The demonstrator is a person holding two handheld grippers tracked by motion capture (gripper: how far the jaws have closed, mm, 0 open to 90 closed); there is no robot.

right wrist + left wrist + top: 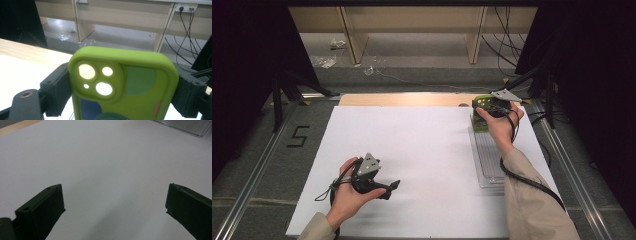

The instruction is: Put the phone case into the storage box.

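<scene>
1. Right gripper (122, 92) is clamping the green phone case (125, 85) near the table's far right corner; its camera cutouts are showing in the right gripper view.
2. Left gripper (113, 200) is hovering with jaws apart, nothing between them, near the front edge.
3. The high view is showing the clear tray (488, 165) along the right edge.

The case (125, 85) is a lime-green phone case of soft, matte material with rounded corners. Its back bears a raised camera block with four round cut-outs, through which light shows, and flat patches of darker green, navy and a bit of pink. It stands upright, camera end up, clamped by its two long sides. In the high view the case (482, 103) sits near the table's (412, 150) far right corner, above the far end of a clear ribbed tray (488, 160).
</scene>
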